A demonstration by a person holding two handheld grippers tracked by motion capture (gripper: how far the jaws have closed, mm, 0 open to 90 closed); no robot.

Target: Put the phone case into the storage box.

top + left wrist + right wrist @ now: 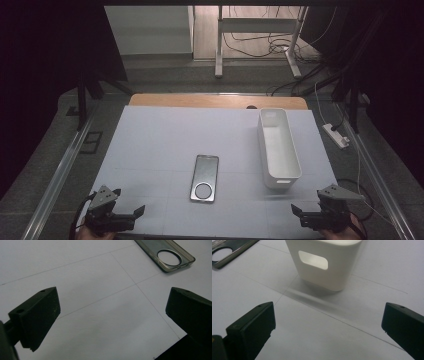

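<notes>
A dark see-through phone case [204, 178] with a round camera hole lies flat in the middle of the white table mat [160, 145]. To its right a long white bin [278, 147] stands lengthwise, and I see nothing in it. My left gripper [129, 200] rests at the near left corner, open, nothing between its jaws. In the left gripper view the phone case [150, 246] lies ahead to the right of the left gripper [113, 297]. My right gripper [308, 201] waits open at the near right. Its own view has the right gripper [329, 310] facing the bin's handle end [337, 277], with the phone case [239, 245] far left.
A wooden table edge [200, 101] shows behind the mat. A power strip [336, 136] and cables lie on the floor to the right. A desk frame [260, 30] stands at the back. Bare mat stretches on the left half.
</notes>
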